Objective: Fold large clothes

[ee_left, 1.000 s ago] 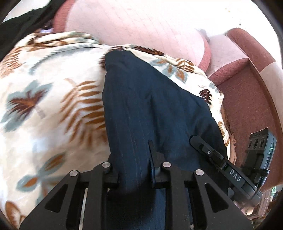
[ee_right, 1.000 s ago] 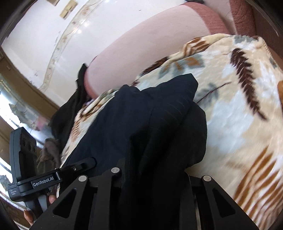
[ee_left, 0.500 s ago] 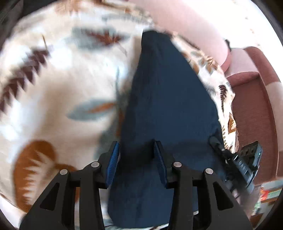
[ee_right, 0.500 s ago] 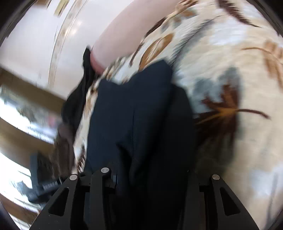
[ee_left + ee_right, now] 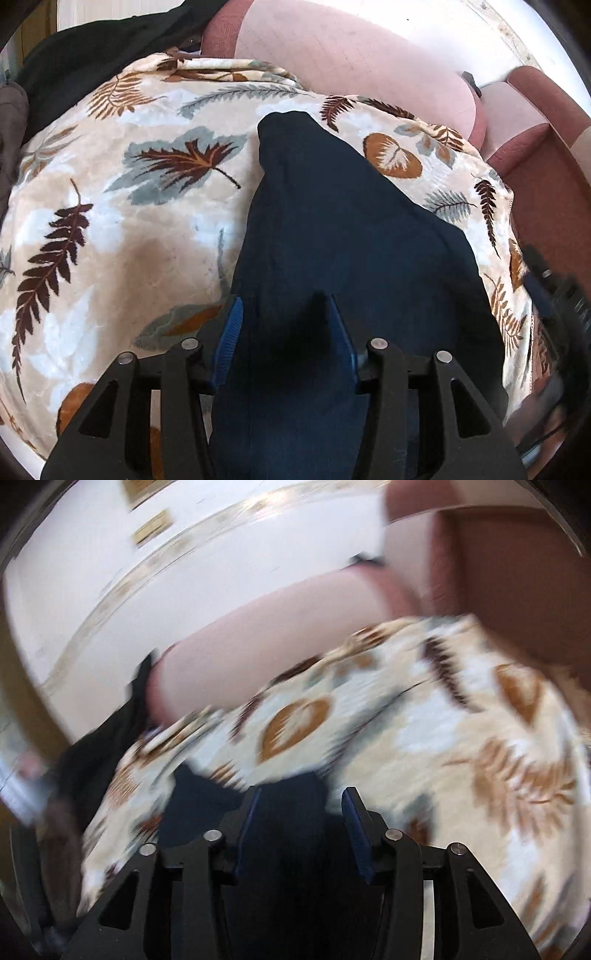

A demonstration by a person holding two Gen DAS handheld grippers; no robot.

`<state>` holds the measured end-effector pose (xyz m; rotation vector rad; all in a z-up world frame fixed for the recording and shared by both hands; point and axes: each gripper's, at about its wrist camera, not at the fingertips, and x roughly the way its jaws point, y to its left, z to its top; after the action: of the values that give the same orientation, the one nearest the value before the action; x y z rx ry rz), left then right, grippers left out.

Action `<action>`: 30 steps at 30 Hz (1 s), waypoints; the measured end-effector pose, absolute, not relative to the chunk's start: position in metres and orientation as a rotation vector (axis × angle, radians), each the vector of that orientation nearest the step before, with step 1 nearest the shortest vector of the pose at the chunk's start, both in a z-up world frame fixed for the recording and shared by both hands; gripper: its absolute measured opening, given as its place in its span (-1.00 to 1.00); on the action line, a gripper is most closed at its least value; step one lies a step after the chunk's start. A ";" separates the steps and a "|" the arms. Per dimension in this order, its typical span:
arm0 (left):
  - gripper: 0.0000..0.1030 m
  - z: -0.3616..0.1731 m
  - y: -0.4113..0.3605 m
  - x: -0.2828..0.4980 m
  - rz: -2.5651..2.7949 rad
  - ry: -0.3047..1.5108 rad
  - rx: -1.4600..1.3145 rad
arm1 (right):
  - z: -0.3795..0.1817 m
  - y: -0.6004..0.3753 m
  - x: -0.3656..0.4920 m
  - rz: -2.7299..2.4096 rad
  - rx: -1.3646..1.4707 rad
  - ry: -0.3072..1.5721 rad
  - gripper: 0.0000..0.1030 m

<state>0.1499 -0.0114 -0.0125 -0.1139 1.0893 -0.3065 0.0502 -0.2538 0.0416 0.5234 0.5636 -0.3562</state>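
A dark navy pinstriped garment [image 5: 343, 236] lies folded lengthwise on a leaf-patterned blanket [image 5: 122, 229] over a sofa. My left gripper [image 5: 282, 314] is open above the garment's near end, its blue pads apart with cloth lying under them, not pinched. In the blurred right wrist view, my right gripper [image 5: 301, 805] is open too, over the near edge of the same garment [image 5: 288, 812], with the blanket [image 5: 461, 738] beyond. The right gripper shows as a dark blur at the right edge of the left wrist view [image 5: 554, 291].
The pink sofa backrest [image 5: 351, 55] rises behind the blanket, and a red-brown armrest [image 5: 546, 177] stands at the right. A black garment [image 5: 92, 48] is draped at the back left. A brown cloth [image 5: 11, 122] is at the far left edge.
Both grippers have let go of the navy garment and opened. The garment now lies flat on the blanket, and both grippers have pulled back towards its near end; the right one is still moving.
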 end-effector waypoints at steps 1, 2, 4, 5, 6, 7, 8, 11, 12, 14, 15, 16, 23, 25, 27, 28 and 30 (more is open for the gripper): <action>-0.11 -0.013 -0.009 0.149 -0.302 1.085 -0.115 | 0.043 -0.264 0.047 -0.350 0.568 0.548 0.05; -0.11 -0.013 -0.005 0.149 -0.296 1.079 -0.119 | 0.044 -0.275 0.046 -0.294 0.618 0.545 0.05; -0.11 -0.015 0.000 0.151 -0.294 1.074 -0.142 | 0.043 -0.281 0.050 -0.190 0.635 0.573 0.05; -0.11 -0.017 0.002 0.152 -0.289 1.078 -0.153 | 0.041 -0.281 0.055 -0.154 0.627 0.598 0.05; -0.11 -0.018 0.003 0.154 -0.283 1.086 -0.163 | 0.038 -0.278 0.060 -0.139 0.600 0.635 0.05; -0.11 -0.021 0.004 0.155 -0.285 1.096 -0.180 | 0.033 -0.272 0.066 -0.143 0.565 0.685 0.10; -0.11 -0.023 0.005 0.155 -0.288 1.108 -0.192 | 0.026 -0.269 0.069 -0.179 0.542 0.729 0.10; -0.11 -0.025 0.010 0.152 -0.292 1.121 -0.205 | -0.006 -0.268 0.075 -0.244 0.603 0.904 0.21; -0.11 -0.024 0.013 0.150 -0.290 1.121 -0.205 | -0.016 -0.271 0.072 -0.254 0.677 0.941 0.21; -0.10 -0.022 0.016 0.147 -0.289 1.116 -0.208 | -0.026 -0.276 0.065 -0.256 0.796 0.959 0.24; -0.08 -0.021 0.017 0.147 -0.295 1.117 -0.209 | -0.027 -0.276 0.066 -0.242 0.811 0.966 0.31; -0.05 -0.022 0.017 0.147 -0.297 1.122 -0.209 | -0.026 -0.273 0.070 -0.221 0.803 0.975 0.32; -0.05 -0.005 0.014 0.139 -0.327 1.105 -0.217 | -0.004 -0.267 0.089 0.036 0.765 0.840 -0.69; 0.10 0.005 0.016 0.138 -0.335 1.068 -0.218 | 0.006 -0.275 0.080 0.185 0.828 0.694 -0.83; 0.21 0.005 0.015 0.140 -0.324 1.054 -0.215 | -0.003 -0.286 0.071 0.290 0.884 0.573 -0.83; 0.21 0.000 0.013 0.141 -0.315 1.062 -0.208 | -0.018 -0.293 0.072 0.280 0.919 0.590 -0.84; 0.21 -0.016 0.007 0.148 -0.313 1.119 -0.185 | -0.063 -0.304 0.080 0.169 0.948 0.765 -0.82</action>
<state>0.1475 0.0070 -0.0165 -0.1851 1.1195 -0.3130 0.0801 -0.3040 -0.0627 0.9477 0.7647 0.1687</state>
